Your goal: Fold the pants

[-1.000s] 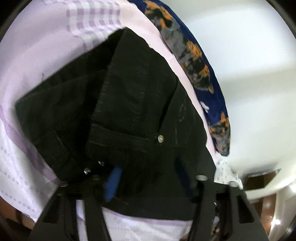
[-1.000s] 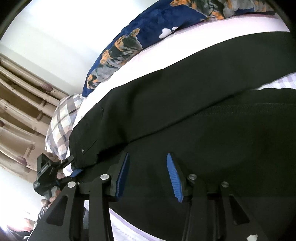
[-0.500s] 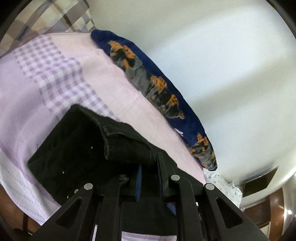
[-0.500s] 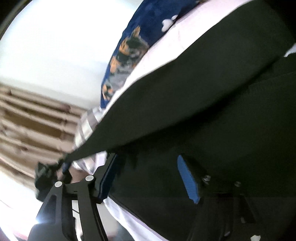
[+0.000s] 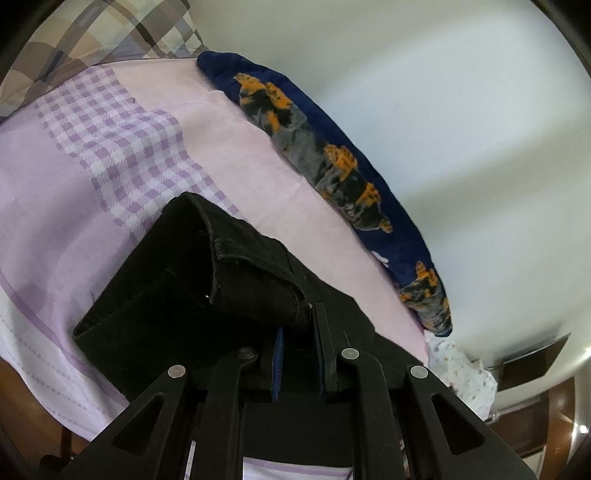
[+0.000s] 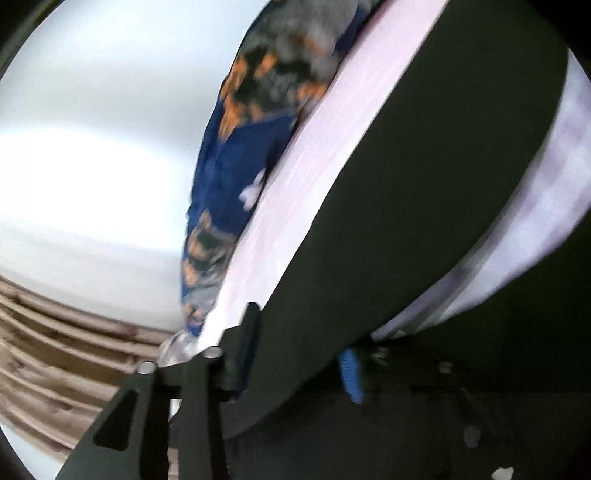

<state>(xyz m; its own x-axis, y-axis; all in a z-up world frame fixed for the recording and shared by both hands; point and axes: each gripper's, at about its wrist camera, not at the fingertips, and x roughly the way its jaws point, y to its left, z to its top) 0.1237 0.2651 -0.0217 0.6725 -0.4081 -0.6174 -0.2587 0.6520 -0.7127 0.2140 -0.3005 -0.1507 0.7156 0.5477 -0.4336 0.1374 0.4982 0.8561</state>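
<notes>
Black pants (image 5: 166, 295) lie on a lilac bedsheet (image 5: 74, 166). My left gripper (image 5: 299, 325) is shut on their folded waistband and holds that corner up off the bed. In the blurred, tilted right wrist view a black pant leg (image 6: 424, 184) runs as a band from the bottom middle to the upper right. My right gripper (image 6: 299, 362) straddles its near end. Its jaws are closing, and the cloth fills the gap and touches both fingers. The blue pad (image 6: 349, 373) shows on the right finger.
A navy blanket with an orange and grey print (image 5: 332, 158) (image 6: 240, 166) lies along the white wall. A plaid pillow (image 5: 110, 33) sits at the head of the bed. White flowered cloth (image 5: 465, 373) and brown wooden furniture (image 5: 535, 369) are at the lower right. Beige slats (image 6: 55, 350) are at the left.
My left gripper closed on the waistband and lifted it, then stayed put. My right gripper opened wide, swung sideways and rolled, then narrowed around the pant leg.
</notes>
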